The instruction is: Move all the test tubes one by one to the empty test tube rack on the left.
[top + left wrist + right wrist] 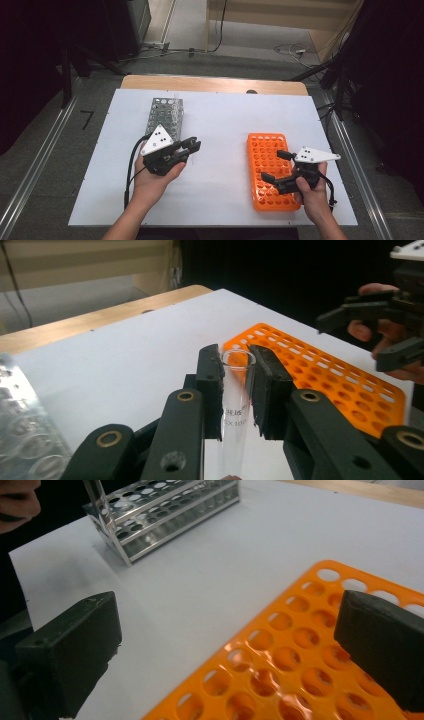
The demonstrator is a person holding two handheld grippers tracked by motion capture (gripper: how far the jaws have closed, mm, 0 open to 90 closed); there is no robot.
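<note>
Glass test tube [235,400] in left hand-held gripper [239,385]

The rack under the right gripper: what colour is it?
Orange rack, clearest in the high view.

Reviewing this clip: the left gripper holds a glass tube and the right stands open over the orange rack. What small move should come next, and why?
Probably carry the left gripper on toward the orange rack, since it is shut on the clear test tube while still over bare table between the metal rack and the orange one. The right gripper stands open and empty.
</note>
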